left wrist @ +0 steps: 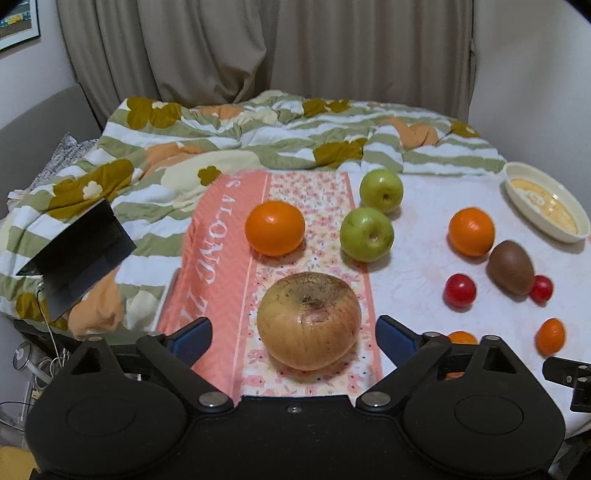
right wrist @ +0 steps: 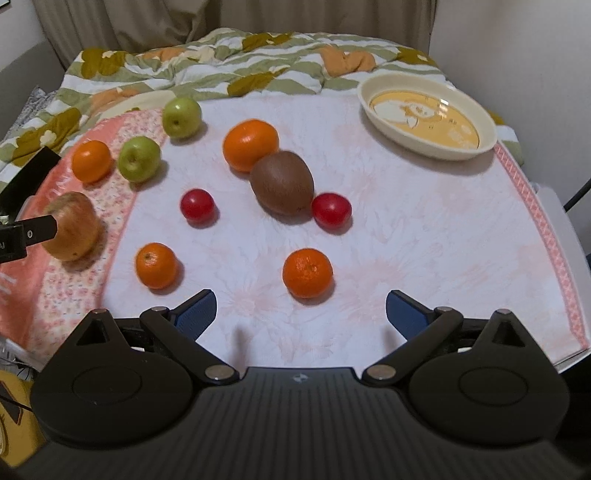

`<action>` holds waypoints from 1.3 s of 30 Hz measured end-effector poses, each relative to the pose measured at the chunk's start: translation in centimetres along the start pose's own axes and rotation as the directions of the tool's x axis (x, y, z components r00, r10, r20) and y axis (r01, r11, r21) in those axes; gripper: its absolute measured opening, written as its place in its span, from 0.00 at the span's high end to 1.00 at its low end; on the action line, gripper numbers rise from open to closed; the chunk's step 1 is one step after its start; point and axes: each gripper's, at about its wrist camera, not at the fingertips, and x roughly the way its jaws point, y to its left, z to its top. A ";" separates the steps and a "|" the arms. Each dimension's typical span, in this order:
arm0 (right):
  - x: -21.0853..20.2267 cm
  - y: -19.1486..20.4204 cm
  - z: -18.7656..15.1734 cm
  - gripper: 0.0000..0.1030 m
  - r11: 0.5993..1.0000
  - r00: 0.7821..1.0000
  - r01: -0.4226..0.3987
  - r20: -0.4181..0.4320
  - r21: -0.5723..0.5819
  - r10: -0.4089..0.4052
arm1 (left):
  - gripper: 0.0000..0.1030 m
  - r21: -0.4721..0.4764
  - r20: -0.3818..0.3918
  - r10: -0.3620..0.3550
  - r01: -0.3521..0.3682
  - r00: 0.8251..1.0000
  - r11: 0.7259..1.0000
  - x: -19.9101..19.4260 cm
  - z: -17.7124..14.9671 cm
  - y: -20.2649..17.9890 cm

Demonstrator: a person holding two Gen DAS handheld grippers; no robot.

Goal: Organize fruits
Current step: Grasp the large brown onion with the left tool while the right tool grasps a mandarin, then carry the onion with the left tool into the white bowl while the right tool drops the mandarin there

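Papery round onion (left wrist: pixel 308 320) sits between the spread left gripper (left wrist: pixel 294 334); right gripper (right wrist: pixel 300 314) gapes empty.

White woven lettering runs along the salmon-pink band of a towel (left wrist: pixel 218 258) spread at the left of the bed, seen from the left wrist camera. It reads upside down from this side; only the fragments "S ALONG" and, nearer, perhaps "Z" can be made out (the rest is cut off by folds and the towel's edge). A framed picture (left wrist: pixel 16 26) on the far left wall carries marks too small to read.
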 end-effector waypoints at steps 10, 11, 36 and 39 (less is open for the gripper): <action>3.0 0.1 0.0 0.01 1.000 1.000 0.016 -0.013 -0.010 -0.016 | 0.17 -0.032 -0.041 -0.029 0.028 0.999 0.999 3.4 0.4 0.0; 3.1 0.1 0.1 0.02 1.000 1.000 0.015 -0.013 -0.013 -0.016 | 0.18 -0.034 -0.043 -0.031 0.030 0.999 0.999 3.6 0.4 0.0; 3.2 0.5 0.9 0.50 0.999 1.000 0.008 0.011 -0.034 -0.008 | 0.24 -0.019 -0.029 -0.073 0.073 0.997 0.997 1.4 -0.9 -0.2; 2.4 0.2 1.1 0.50 1.000 1.000 0.005 0.024 -0.020 -0.005 | 0.24 -0.011 -0.018 -0.086 0.086 0.996 0.996 0.3 -0.9 -0.5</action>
